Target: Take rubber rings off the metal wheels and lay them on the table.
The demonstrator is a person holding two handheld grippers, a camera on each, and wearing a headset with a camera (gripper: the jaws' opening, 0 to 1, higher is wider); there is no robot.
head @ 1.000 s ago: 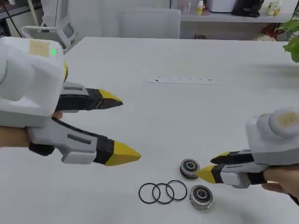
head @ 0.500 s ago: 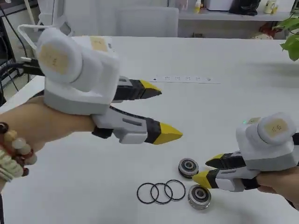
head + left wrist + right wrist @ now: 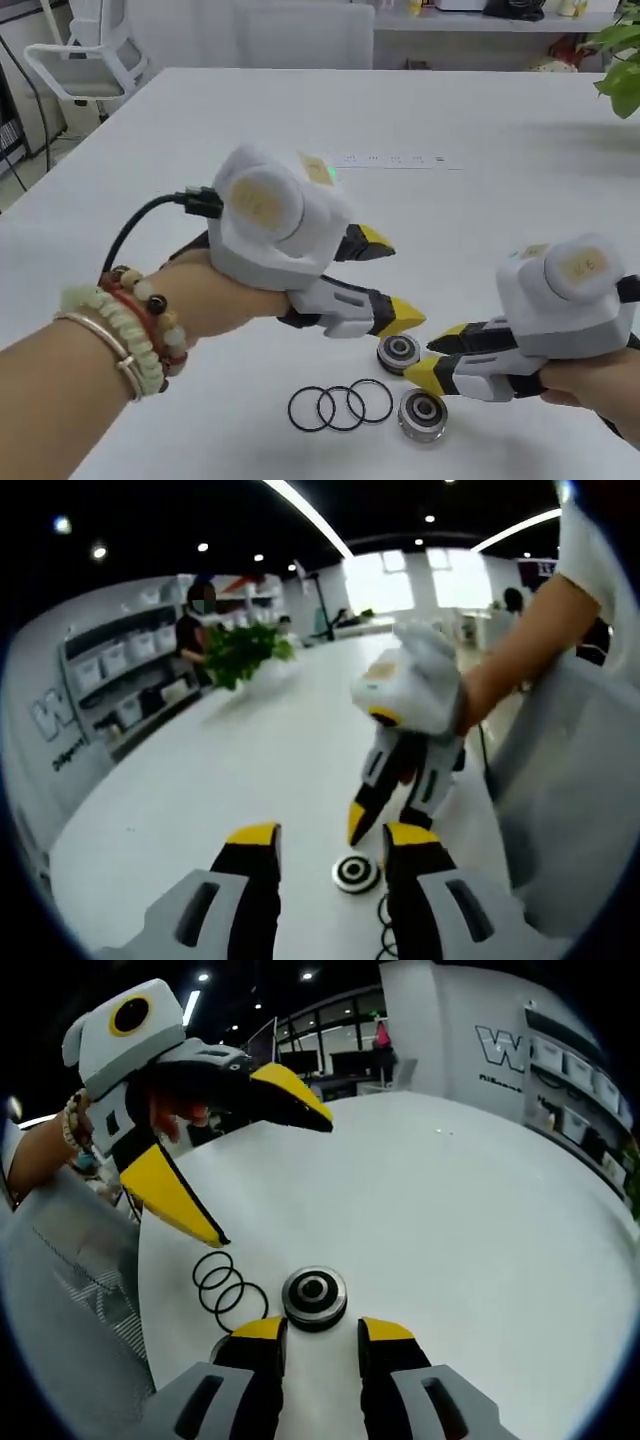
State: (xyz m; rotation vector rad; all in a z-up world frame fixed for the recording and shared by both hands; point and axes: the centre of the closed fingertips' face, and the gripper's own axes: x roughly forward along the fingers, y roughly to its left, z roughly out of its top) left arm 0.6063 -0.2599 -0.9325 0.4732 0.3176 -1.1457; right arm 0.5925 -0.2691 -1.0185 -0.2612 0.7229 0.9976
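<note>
Two small metal wheels lie on the white table: one (image 3: 399,352) sits just ahead of both grippers' tips, the other (image 3: 423,413) lies nearer me. Three black rubber rings (image 3: 340,405) lie in an overlapping row left of the nearer wheel. My left gripper (image 3: 398,283) is open, its lower tip hovering just above the far wheel (image 3: 356,872). My right gripper (image 3: 428,360) is open with a narrow gap and holds nothing. It points at the same wheel (image 3: 314,1297), which lies just past its jaws. The rings (image 3: 225,1285) and the left gripper (image 3: 270,1182) also show in the right gripper view.
A white power strip (image 3: 392,160) lies farther back on the table (image 3: 480,220). A green plant (image 3: 620,70) stands at the far right edge, an office chair (image 3: 85,65) beyond the far left corner. The left gripper's black cable (image 3: 150,225) trails to the left.
My left gripper has swung right and down from the left side to just above the far wheel. The right gripper has stayed almost where it was.
</note>
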